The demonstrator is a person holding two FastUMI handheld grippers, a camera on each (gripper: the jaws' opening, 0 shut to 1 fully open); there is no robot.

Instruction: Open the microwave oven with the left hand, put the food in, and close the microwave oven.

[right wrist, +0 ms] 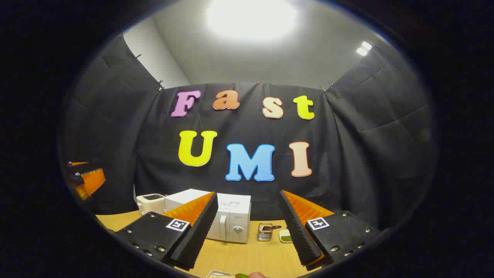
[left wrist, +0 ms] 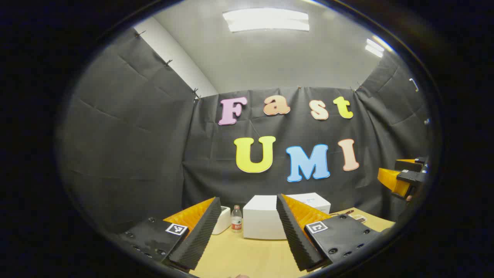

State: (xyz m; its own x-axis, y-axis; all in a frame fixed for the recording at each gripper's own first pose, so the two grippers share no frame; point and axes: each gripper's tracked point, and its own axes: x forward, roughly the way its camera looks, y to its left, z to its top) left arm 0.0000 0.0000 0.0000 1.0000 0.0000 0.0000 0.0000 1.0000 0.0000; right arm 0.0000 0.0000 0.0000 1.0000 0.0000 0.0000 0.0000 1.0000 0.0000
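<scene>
left tool (left wrist: 244,231) spread open, right tool (right wrist: 247,227) likewise, both above table (right wrist: 247,256), microwave (right wrist: 231,222) shut ahead

The microwave (right wrist: 230,220) is partly hidden behind a finger (right wrist: 195,227). A pale object (right wrist: 220,274) at the bottom edge is cut off, too little showing to identify.

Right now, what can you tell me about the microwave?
The microwave is a white box with a smooth, glossy-looking shell. It stands upright on the light wooden table, close to the black cloth wall. In the right gripper view its front shows a long handle, a round knob beneath a control panel, and a sticker on top. Its door is shut. Nothing grips it; both grippers hang open, well short of it.
</scene>
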